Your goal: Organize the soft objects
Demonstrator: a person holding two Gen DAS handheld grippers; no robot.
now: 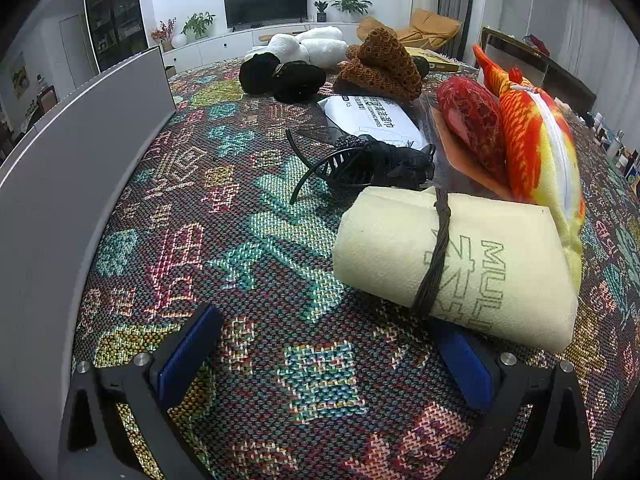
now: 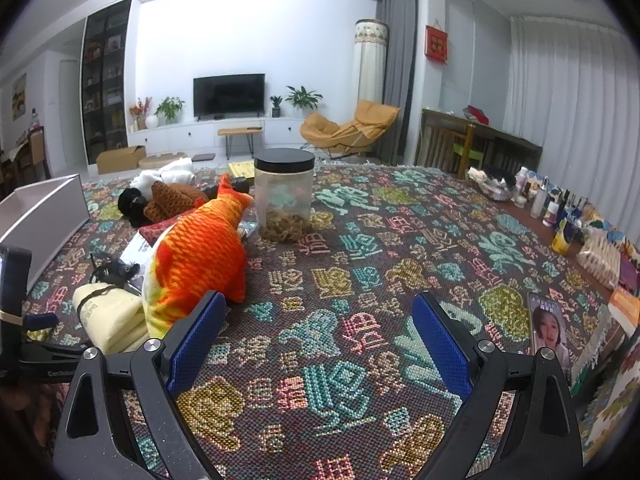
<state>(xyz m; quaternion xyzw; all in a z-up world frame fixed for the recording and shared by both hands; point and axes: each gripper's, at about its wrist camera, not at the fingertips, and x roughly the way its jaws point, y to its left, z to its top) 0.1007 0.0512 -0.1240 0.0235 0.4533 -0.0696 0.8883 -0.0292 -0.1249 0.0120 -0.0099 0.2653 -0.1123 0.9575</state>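
A rolled cream towel tied with a dark cord lies on the patterned cloth, just ahead of my left gripper's right finger. My left gripper is open and empty, low over the cloth. An orange fish plush lies behind the towel, with a red plush on an orange tray. Black, brown and white soft items sit farther back. My right gripper is open and empty, to the right of the fish plush and towel.
A grey box stands along the left. A black hair claw and a white wipes pack lie mid-cloth. A clear jar with black lid stands behind the fish. A phone and bottles line the right edge.
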